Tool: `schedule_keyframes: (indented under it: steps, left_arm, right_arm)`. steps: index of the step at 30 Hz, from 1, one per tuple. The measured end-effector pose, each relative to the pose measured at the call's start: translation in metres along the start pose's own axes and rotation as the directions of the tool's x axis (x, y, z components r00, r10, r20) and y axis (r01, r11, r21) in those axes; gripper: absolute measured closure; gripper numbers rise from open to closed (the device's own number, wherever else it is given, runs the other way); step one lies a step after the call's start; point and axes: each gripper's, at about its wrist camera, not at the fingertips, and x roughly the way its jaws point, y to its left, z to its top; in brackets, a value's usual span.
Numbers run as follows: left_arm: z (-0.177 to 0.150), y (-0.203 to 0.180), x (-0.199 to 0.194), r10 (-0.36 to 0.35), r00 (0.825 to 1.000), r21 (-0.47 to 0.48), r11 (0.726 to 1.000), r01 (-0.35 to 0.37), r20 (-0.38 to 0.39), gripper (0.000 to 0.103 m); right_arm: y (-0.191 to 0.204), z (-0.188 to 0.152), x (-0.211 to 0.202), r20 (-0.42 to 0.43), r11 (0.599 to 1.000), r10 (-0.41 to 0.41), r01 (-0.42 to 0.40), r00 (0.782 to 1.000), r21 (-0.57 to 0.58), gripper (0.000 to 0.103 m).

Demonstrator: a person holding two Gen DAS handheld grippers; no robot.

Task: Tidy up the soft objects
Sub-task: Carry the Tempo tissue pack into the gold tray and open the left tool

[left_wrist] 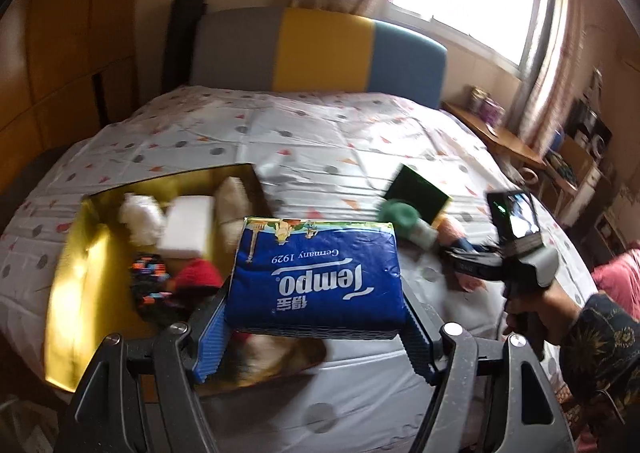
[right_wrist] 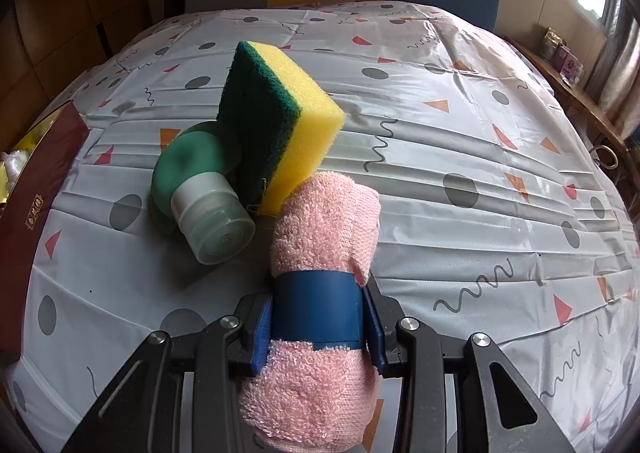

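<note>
My left gripper (left_wrist: 316, 317) is shut on a blue Tempo tissue pack (left_wrist: 316, 273) and holds it above the bed, beside the gold-lined open box (left_wrist: 76, 265). The box holds white soft items, a white block, a red item and a dark patterned one. My right gripper (right_wrist: 318, 317) is shut on a rolled pink towel (right_wrist: 324, 221) with a blue band. In front of it lie a yellow-and-green sponge (right_wrist: 280, 121) and a green bottle (right_wrist: 192, 173) with a clear cap. The right gripper also shows in the left wrist view (left_wrist: 472, 257).
The bed's patterned white sheet (right_wrist: 460, 133) spreads wide to the right. The box's dark red outer wall (right_wrist: 36, 205) stands at the left. A grey, yellow and blue headboard (left_wrist: 320, 49) is at the back, and a wooden shelf (left_wrist: 496, 137) runs under the window.
</note>
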Motion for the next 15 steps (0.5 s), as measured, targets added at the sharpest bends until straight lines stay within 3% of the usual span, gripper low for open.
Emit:
schedule_keyframes:
  steps: [4,8,11,15]
  left_arm:
    - [0.005,0.057,-0.015,0.062,0.998,-0.115,0.992,-0.060,0.012,0.029]
    - [0.002,0.119,-0.015,0.147,0.989,-0.235,0.960,-0.149,-0.027,0.029]
    - [-0.001,0.156,-0.005,0.161,0.984,-0.302,0.936,-0.178,-0.082,0.029]
    - [-0.004,0.190,0.019,0.123,0.981,-0.403,0.898,-0.176,-0.152,0.029]
  right_arm:
    - [0.000,0.000,0.000,0.000,1.000,-0.004,0.004,1.000,-0.006,0.064]
    - [0.000,-0.001,-0.001,-0.001,1.000,-0.009,0.009,1.000,-0.011,0.065]
    - [0.001,-0.001,-0.001,-0.001,1.000,-0.015,0.015,1.000,-0.018,0.065]
    - [0.001,-0.001,-0.001,-0.001,1.000,-0.017,0.017,1.000,-0.019,0.064]
